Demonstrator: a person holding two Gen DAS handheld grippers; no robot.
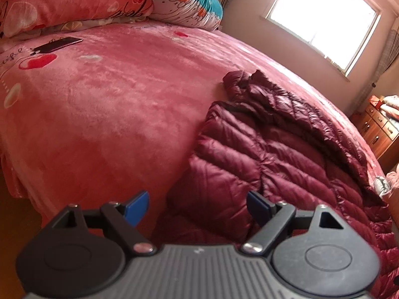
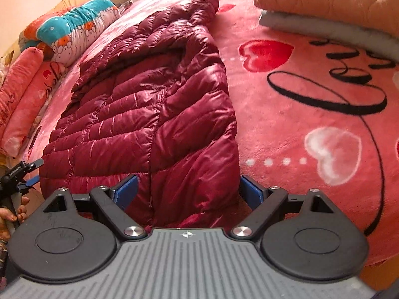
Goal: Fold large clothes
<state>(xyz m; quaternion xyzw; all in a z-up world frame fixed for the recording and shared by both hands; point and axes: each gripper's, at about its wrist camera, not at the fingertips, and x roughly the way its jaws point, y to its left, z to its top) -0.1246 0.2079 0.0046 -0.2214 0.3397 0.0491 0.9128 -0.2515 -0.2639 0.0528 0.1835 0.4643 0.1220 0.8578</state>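
A maroon quilted down jacket point(image 2: 154, 104) lies partly folded on a pink fleece blanket on the bed point(image 2: 311, 114). It also shows in the left wrist view point(image 1: 261, 154). My left gripper point(image 1: 198, 208) is open and empty, hovering just above the jacket's near left corner at the bed edge. My right gripper point(image 2: 188, 190) is open and empty, its jaws standing on either side of the jacket's near hem without gripping it. The left gripper also shows in the right wrist view point(image 2: 27, 174), at the jacket's lower left corner.
Stacked pink and teal quilts point(image 1: 99, 0) lie at the bed's far end, with a dark phone-like object point(image 1: 58, 44) on the blanket. A folded tan quilt point(image 2: 331, 2) lies beyond the jacket. A window point(image 1: 324, 17) and a wooden dresser point(image 1: 376, 129) stand beyond the bed.
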